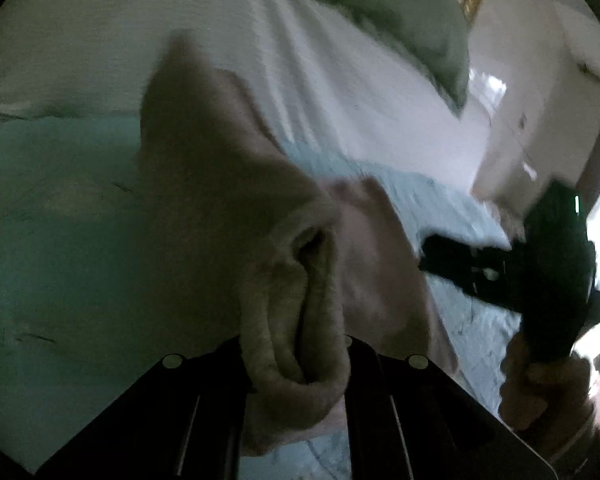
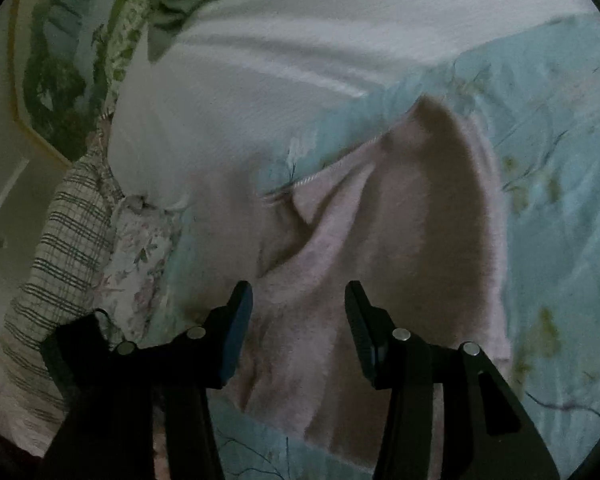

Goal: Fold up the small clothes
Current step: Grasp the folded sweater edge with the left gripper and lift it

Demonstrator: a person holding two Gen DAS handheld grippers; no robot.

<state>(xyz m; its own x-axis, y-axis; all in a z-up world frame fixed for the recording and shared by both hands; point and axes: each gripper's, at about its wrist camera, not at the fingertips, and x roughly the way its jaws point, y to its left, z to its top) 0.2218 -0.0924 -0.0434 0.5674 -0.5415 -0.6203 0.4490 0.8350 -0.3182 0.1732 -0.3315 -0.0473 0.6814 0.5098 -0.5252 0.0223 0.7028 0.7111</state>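
Now, by item:
Left gripper [image 1: 296,360]: fingers clamped tight on a bunched fold of the pink garment [image 1: 228,184], which hangs lifted off the bed and fills the middle of the left wrist view.
Right gripper [image 2: 298,328]: fingers spread about halfway, pressing on nothing; the cloth lies beyond the gap.
Pink garment, right wrist view: draped in a peak, its lower part resting on the bedsheet [image 2: 560,220].
Bedsheet: pale blue with a floral print.
White cover [image 2: 260,60]: spread over the far part of the bed.
Pillows [image 2: 68,240]: checked and flowered, stacked at left.
Hand [image 1: 540,384]: at right, grasping the other gripper's dark handle.
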